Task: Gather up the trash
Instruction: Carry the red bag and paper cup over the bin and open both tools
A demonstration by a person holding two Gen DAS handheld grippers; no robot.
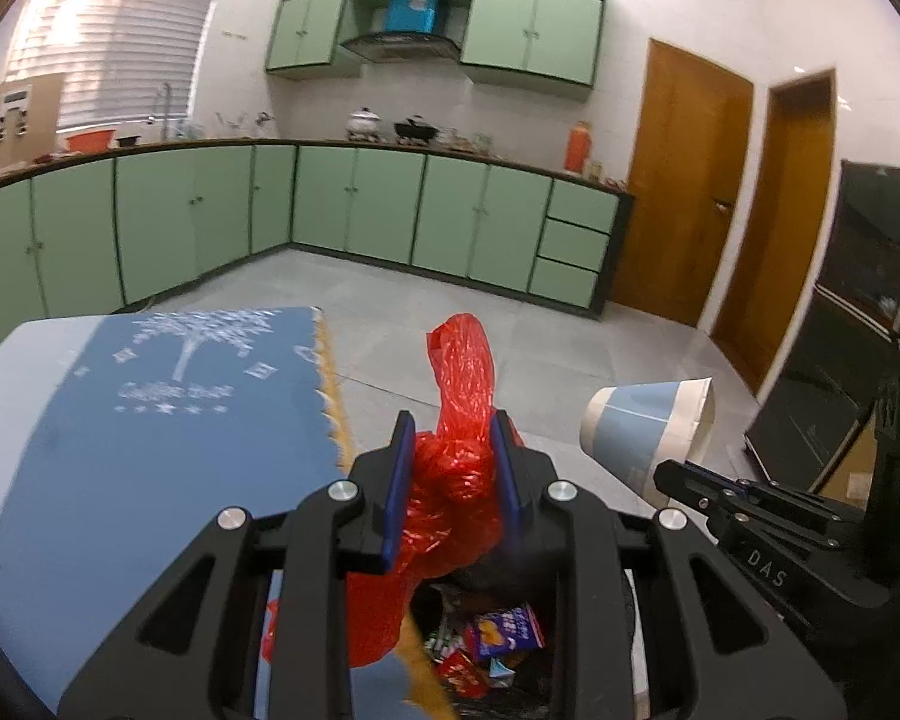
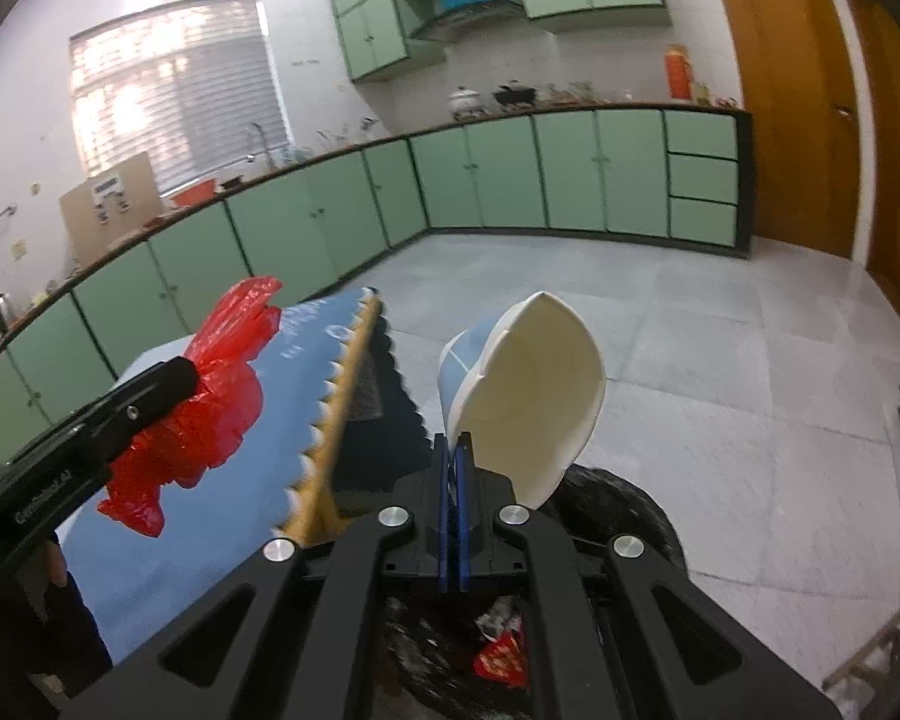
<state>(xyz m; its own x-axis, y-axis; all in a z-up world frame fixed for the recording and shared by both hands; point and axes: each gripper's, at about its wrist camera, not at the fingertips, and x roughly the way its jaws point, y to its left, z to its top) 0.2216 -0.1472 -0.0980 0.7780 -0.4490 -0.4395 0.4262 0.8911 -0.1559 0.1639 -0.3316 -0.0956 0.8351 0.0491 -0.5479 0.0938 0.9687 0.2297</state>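
Red plastic fills the left wrist view: the left gripper [image 1: 453,450] has its jaws clenched on a crumpled red bag [image 1: 459,414], whose twisted end sticks up past the blue pads. The bag hangs over the trash bin [image 1: 624,612], just beside the edge of the tabletop [image 1: 150,450] with its blue cloth. Wrappers [image 1: 504,636] lie inside the bin. Right of the bag, the right gripper [image 1: 678,477] holds a paper cup [image 1: 648,426] by its rim, tilted on its side.

In the right wrist view, the right gripper [image 2: 455,450] has its 2 jaws pinched tight on the rim of the paper cup [image 2: 528,384], which is dented and held above the trash bin [image 2: 618,510]. A red wrapper [image 2: 501,657] lies in the bin. Left of the cup, the left gripper [image 2: 168,390] holds the red bag [image 2: 210,414] over the tabletop [image 2: 270,420] edge.
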